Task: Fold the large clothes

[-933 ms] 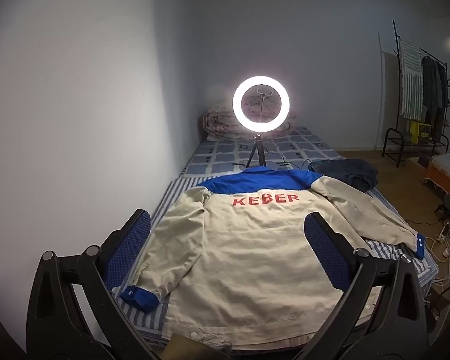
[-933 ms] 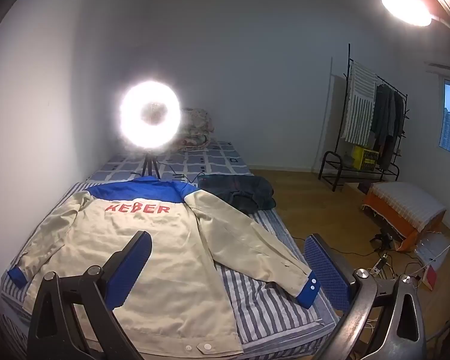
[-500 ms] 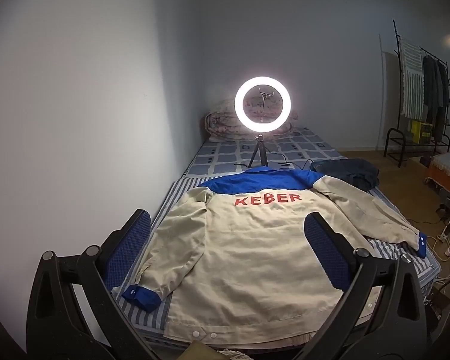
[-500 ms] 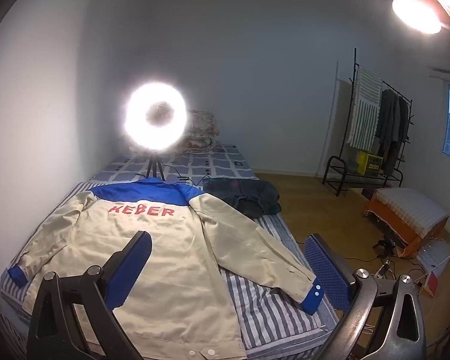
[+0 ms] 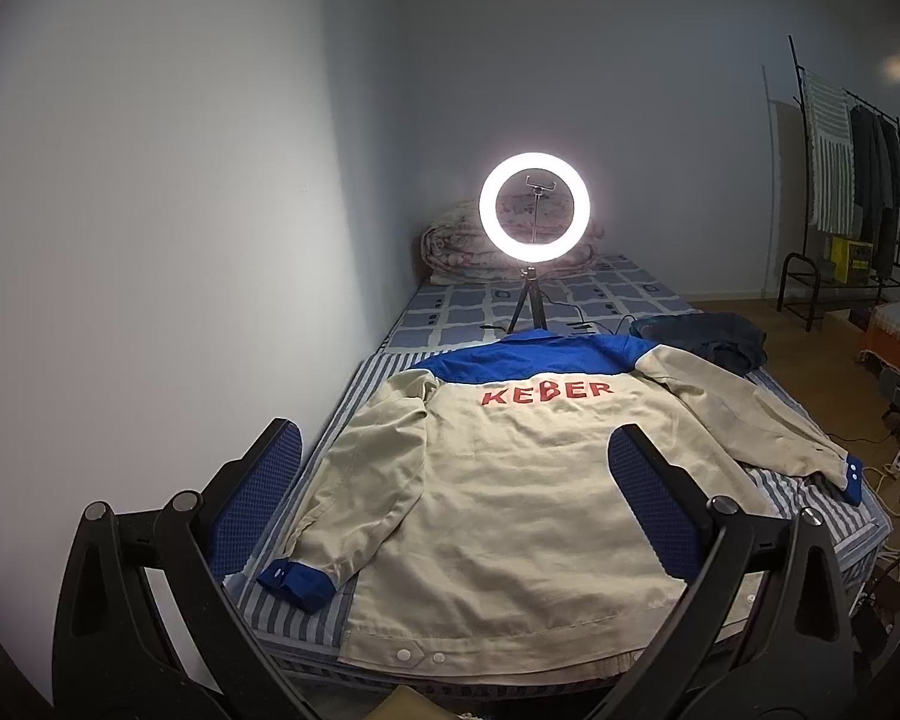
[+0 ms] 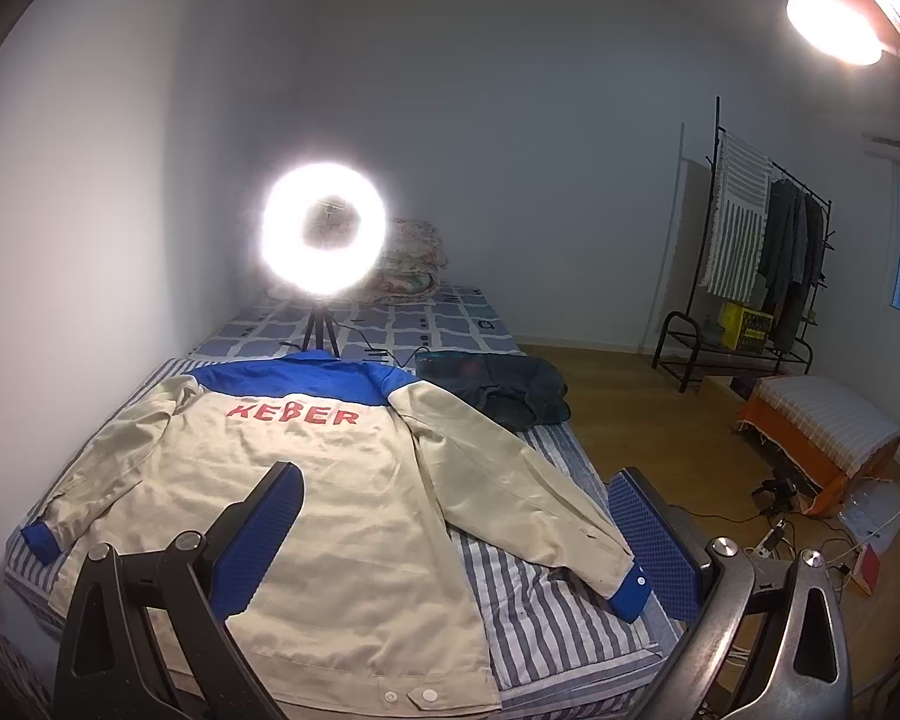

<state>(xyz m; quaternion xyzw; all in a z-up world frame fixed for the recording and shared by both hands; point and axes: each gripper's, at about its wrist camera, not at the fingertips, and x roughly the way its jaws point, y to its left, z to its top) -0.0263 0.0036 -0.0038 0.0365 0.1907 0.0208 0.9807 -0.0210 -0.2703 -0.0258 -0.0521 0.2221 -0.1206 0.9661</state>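
Note:
A beige jacket (image 5: pixel 510 480) with a blue yoke, blue cuffs and red lettering lies flat, back up, on the striped bed (image 5: pixel 342 414); both sleeves are spread out to the sides. It also shows in the right wrist view (image 6: pixel 330 492). My left gripper (image 5: pixel 450 504) is open and empty, held above the jacket's hem end. My right gripper (image 6: pixel 456 540) is open and empty, above the jacket's right side, near the right sleeve cuff (image 6: pixel 630 591).
A lit ring light on a tripod (image 5: pixel 534 216) stands on the bed beyond the collar. A dark folded garment (image 6: pixel 504 384) lies at the bed's right edge. A rolled quilt (image 5: pixel 450 252), a clothes rack (image 6: pixel 762 252), an orange stool (image 6: pixel 822 426) and floor cables (image 6: pixel 780 534) are around.
Both grippers have pulled back and risen slightly, so the jacket sits lower and more fully in view. Both stay open; the jacket has not moved.

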